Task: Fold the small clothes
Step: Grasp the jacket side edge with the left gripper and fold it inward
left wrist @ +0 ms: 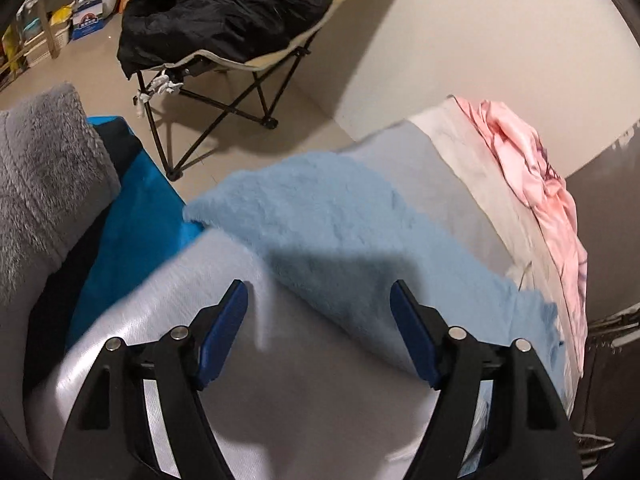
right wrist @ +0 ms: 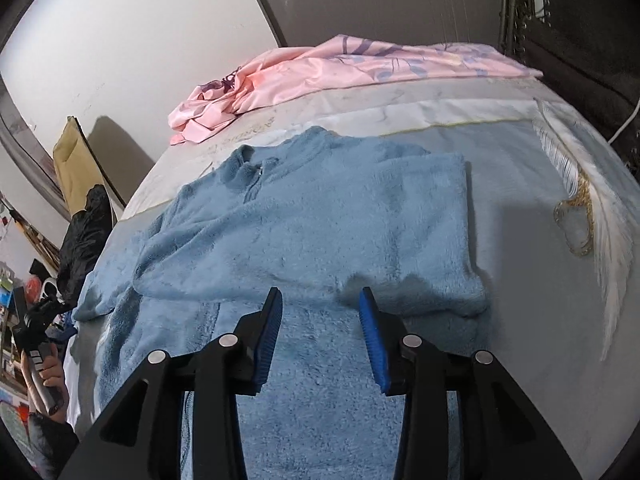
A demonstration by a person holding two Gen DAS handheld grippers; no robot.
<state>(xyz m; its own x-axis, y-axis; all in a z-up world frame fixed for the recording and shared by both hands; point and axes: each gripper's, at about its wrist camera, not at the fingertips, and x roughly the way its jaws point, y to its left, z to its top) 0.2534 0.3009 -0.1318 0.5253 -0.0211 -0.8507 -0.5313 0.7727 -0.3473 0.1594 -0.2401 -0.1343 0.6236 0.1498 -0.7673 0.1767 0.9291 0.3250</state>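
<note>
A fluffy light-blue fleece top with a short zip collar lies on a pale grey bed sheet, its upper part doubled over the lower part. My right gripper stands open just above the folded edge, holding nothing. In the left wrist view one end of the blue fleece reaches toward the bed's edge. My left gripper is open above the sheet, near the fleece's edge, with nothing between its fingers. In the right wrist view the left gripper's handle shows at far left, held by a person's hand.
A crumpled pink garment lies at the far side of the bed. Off the bed's left side lie a grey plush cushion and bright blue cloth. A folding chair with a black coat stands on the floor beyond.
</note>
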